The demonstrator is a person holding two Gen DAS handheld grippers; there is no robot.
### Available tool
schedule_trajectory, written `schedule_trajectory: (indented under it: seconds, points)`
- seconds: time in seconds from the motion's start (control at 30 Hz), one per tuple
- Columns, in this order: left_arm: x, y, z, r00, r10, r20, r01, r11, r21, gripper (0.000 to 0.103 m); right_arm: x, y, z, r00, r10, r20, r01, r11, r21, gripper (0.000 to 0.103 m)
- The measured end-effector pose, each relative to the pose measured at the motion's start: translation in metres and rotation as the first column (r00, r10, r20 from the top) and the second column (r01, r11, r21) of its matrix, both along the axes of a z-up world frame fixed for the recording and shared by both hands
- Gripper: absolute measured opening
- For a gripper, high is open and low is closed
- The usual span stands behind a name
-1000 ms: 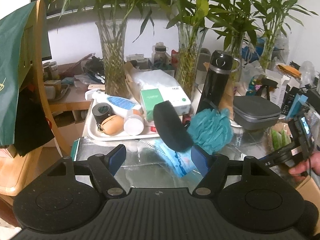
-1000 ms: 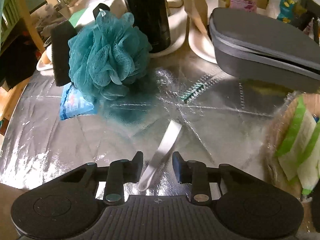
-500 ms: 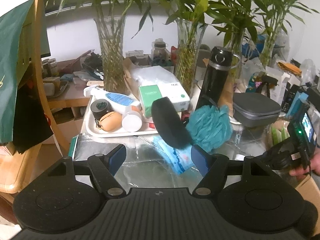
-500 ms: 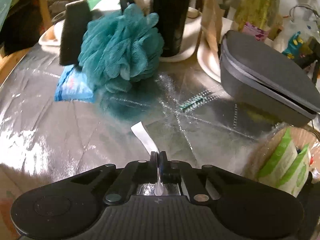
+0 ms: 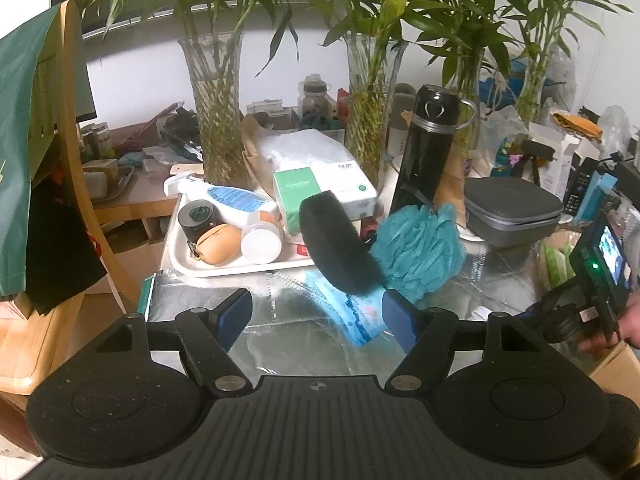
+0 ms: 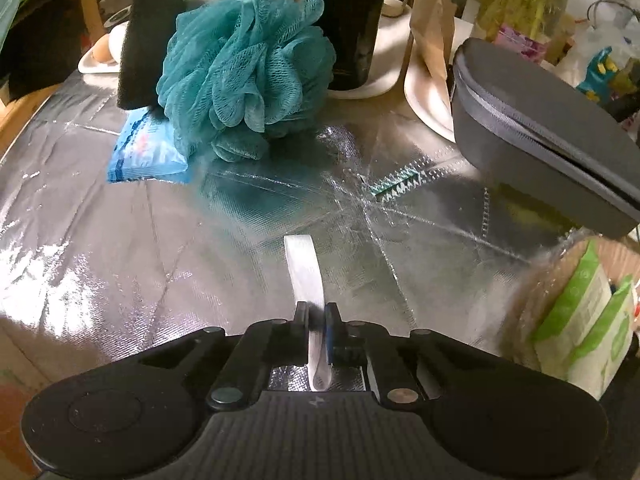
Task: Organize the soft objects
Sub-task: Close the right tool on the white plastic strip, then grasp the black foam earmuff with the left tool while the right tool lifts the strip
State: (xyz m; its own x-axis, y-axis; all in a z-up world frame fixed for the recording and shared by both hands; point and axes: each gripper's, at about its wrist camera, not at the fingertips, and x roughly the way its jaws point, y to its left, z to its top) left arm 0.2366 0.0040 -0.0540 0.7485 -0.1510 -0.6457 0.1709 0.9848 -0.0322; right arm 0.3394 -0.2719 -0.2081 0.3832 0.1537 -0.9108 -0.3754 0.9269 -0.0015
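A: What does the right hand-held gripper (image 6: 318,322) hold?
B: A white strip (image 6: 305,276), pinched between its closed fingers above the silver tabletop (image 6: 120,248).
A: The left hand-held gripper (image 5: 318,314)?
B: Spread wide, holding nothing.
A: The soft things?
B: The teal bath pouf (image 6: 244,68) sits near the tabletop's far edge, touching the black sponge (image 6: 148,40); both rest on a blue packet (image 6: 144,154).
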Motion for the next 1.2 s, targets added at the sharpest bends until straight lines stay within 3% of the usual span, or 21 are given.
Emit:
schedule_trajectory:
  seconds: [0.13, 0.3, 0.7, 0.9, 1.2]
  points:
    - [0.001, 0.001, 0.0, 1.0, 0.002, -0.002, -0.002, 1.0, -0.002, 0.071, -0.002, 0.001, 0.006, 1.0, -0.002, 0.023, 0.002, 1.0, 0.01, 0.004]
    - [0.007, 0.003, -0.002, 1.0, -0.007, -0.016, 0.006, 0.999, -0.032, 0.071, -0.005, -0.002, 0.037, 0.996, -0.031, 0.087, 0.027, 0.999, 0.041, 0.004]
    - [0.028, -0.004, -0.006, 1.0, -0.023, 0.003, 0.023, 1.0, 0.016, 0.071, -0.046, -0.019, 0.111, 0.965, -0.065, 0.254, 0.027, 0.988, 0.152, 0.004]
    - [0.047, -0.01, -0.006, 0.999, -0.03, -0.019, 0.03, 0.999, 0.042, 0.071, -0.067, -0.03, 0.117, 0.961, -0.091, 0.26, 0.038, 0.978, 0.204, 0.004]
    - [0.093, -0.023, -0.008, 0.994, -0.002, -0.113, 0.001, 1.0, -0.01, 0.072, -0.078, -0.046, 0.119, 0.956, -0.156, 0.247, 0.09, 0.962, 0.258, 0.004]
